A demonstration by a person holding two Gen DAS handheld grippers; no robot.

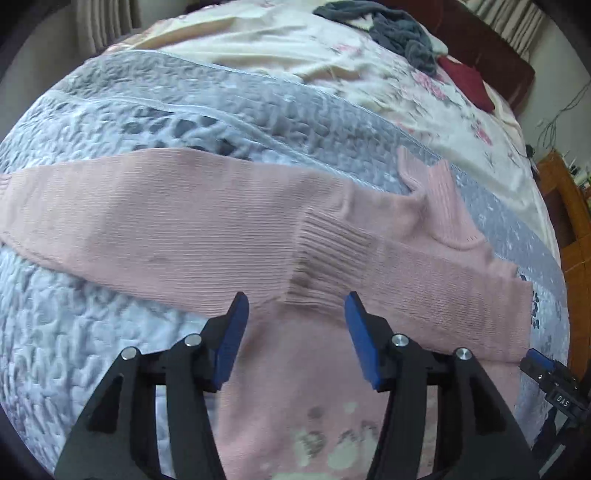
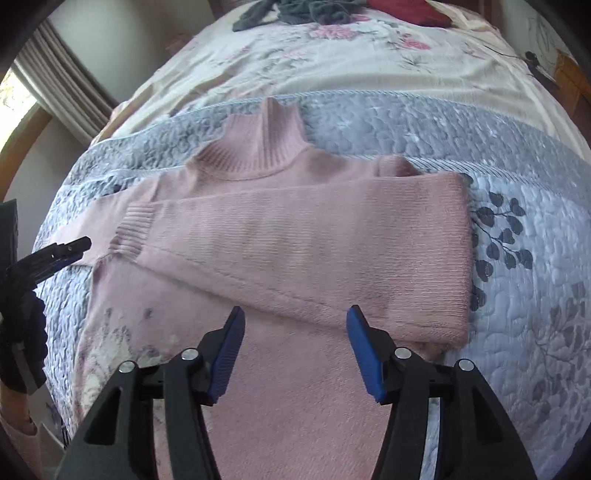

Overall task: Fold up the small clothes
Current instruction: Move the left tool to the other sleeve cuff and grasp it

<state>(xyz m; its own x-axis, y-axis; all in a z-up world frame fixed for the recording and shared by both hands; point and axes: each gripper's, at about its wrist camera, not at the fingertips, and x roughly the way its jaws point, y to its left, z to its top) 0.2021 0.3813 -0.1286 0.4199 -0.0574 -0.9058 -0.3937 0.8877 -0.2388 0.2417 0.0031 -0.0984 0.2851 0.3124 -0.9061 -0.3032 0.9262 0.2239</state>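
Flat on the bed, atop grey quilted cover (image 2: 517,229): pink turtleneck sweater (image 2: 295,387), front up, faded print near hem on its chest. Lay collar (image 2: 258,147) pointing twd the floral sheet (image 2: 332,74) further up the bed. Seen w/ one sleeve (image 2: 314,251) folded across the chest, ribbed cuff (image 2: 135,230) ending near the opposite edge of the body; fold edge at the sweater's side, beside leaf pattern on cover. Seen in left wrist view w/ other sleeve (image 1: 110,206) stretched out straight to the side over the quilt, not folded in, cuff at frame edge. Left tool (image 1: 295,314) hovered above sweater body just below the folded cuff (image 1: 325,258), blue pads (image 1: 234,343) wide apart, nothing between them; contact w/ fabric not clear. Right tool (image 2: 295,325) likewise spread apart, empty, poised over lower edge of folded sleeve, blue pads (image 2: 364,354) either side of bare knit. Left tool also visible at left margin of right wrist view (image 2: 70,245), just beside the cuff, seen side-on. Right tool's tip peeked in at lower right of left view (image 1: 539,363), beside sweater's edge. Further up bed: dark grey garment (image 1: 399,33) in a heap, dark red cushion (image 1: 467,81) next to it, against headboard. Curtains (image 2: 66,85) and window at left of right view.
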